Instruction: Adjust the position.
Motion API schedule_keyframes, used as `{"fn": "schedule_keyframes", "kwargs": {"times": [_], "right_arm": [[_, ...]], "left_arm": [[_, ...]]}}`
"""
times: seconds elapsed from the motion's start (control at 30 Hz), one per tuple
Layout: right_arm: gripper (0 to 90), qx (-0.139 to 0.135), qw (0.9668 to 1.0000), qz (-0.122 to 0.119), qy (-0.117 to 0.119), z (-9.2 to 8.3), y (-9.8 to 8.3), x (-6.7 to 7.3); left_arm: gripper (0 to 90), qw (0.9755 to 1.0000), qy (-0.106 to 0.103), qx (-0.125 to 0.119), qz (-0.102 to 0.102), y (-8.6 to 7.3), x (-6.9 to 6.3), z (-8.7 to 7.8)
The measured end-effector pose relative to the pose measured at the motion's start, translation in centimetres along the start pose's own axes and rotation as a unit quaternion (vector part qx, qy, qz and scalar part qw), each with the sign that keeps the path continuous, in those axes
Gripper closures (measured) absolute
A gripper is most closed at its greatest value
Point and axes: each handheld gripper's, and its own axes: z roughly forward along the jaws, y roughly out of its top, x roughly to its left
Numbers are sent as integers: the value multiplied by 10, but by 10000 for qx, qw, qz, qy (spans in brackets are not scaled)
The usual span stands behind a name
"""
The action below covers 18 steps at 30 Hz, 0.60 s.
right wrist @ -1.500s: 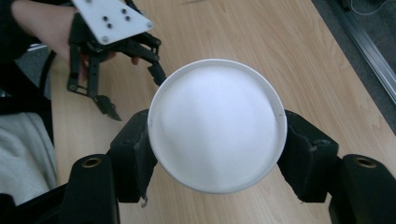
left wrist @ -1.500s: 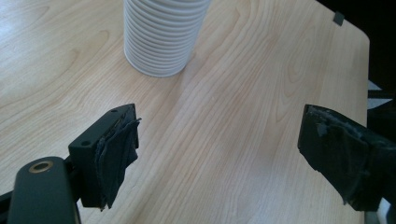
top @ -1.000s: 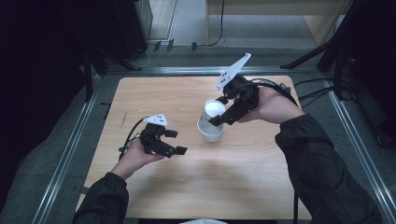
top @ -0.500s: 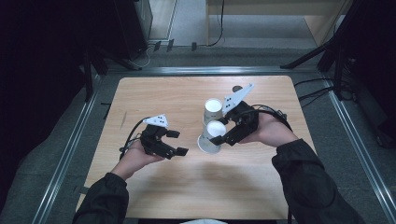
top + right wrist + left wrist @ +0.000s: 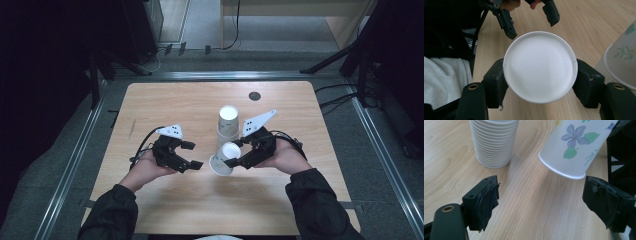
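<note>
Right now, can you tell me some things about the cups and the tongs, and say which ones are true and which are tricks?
1. The right tongs hold a paper cup. True.
2. The held cup stands upright on the table. False: it is tilted, off the wood, its bottom toward the left tongs.
3. A stack of cups stands on the table beyond the held cup. True.
4. The left tongs are squeezing the stack. False: nothing is between them; they have just been closing a little, and the stack stands apart.
5. The held cup has purple flowers and green leaves printed on it. True.
6. The table is made of glass. False: it is light wood.
</note>
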Motion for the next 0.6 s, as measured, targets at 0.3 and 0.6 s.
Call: {"fn": "schedule_keyframes", "kwargs": {"times": [0.3,0.6], "right_arm": [[350,-338,9994,82,48,6,-12,1],[351,-418,9989,219,76,18,-23,-1]], "left_arm": [[138,9993,-173,84,324,10,-3,12],[138,9978,-432,136,474,14,-8,26]]}}
